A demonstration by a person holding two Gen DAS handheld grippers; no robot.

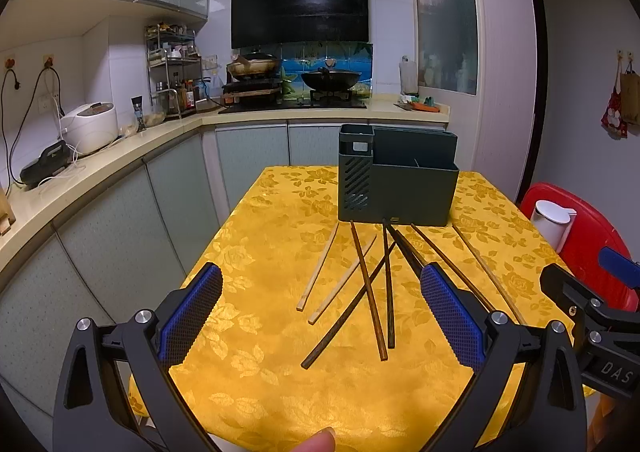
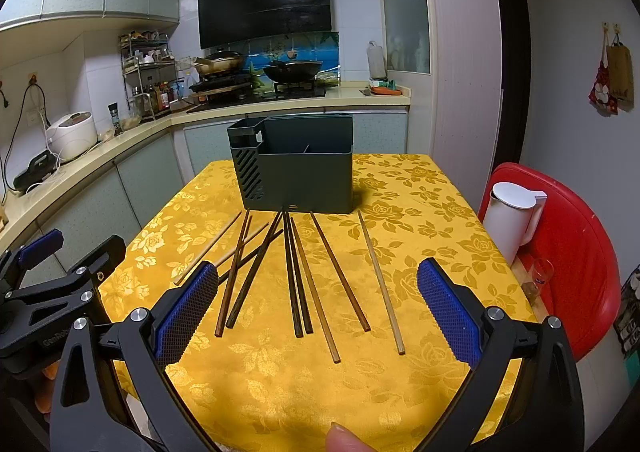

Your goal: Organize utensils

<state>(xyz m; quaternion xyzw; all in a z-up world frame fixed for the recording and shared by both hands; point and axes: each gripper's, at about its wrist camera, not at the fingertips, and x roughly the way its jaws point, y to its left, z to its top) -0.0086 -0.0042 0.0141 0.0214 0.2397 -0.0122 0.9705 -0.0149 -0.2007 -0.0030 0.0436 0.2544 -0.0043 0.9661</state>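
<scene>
Several chopsticks point(image 2: 298, 276), dark brown and pale wood, lie fanned out on the yellow flowered tablecloth point(image 2: 420, 236); in the left wrist view the chopsticks point(image 1: 370, 292) partly cross one another. Behind them stands a dark green utensil holder point(image 2: 296, 168) with a slotted side compartment, also the holder point(image 1: 396, 176) in the left view. My left gripper point(image 1: 320, 316) is open above the near table, nothing between its blue pads. My right gripper point(image 2: 318, 308) is open too, empty, hovering over the chopsticks' near ends.
A red stool point(image 2: 572, 252) with a white jug point(image 2: 512, 216) stands right of the table. A kitchen counter point(image 1: 120, 152) with a rice cooker point(image 1: 90, 128) runs along the left; a stove with pans point(image 2: 256, 72) sits behind. A fingertip point(image 2: 344, 440) shows at the bottom edge.
</scene>
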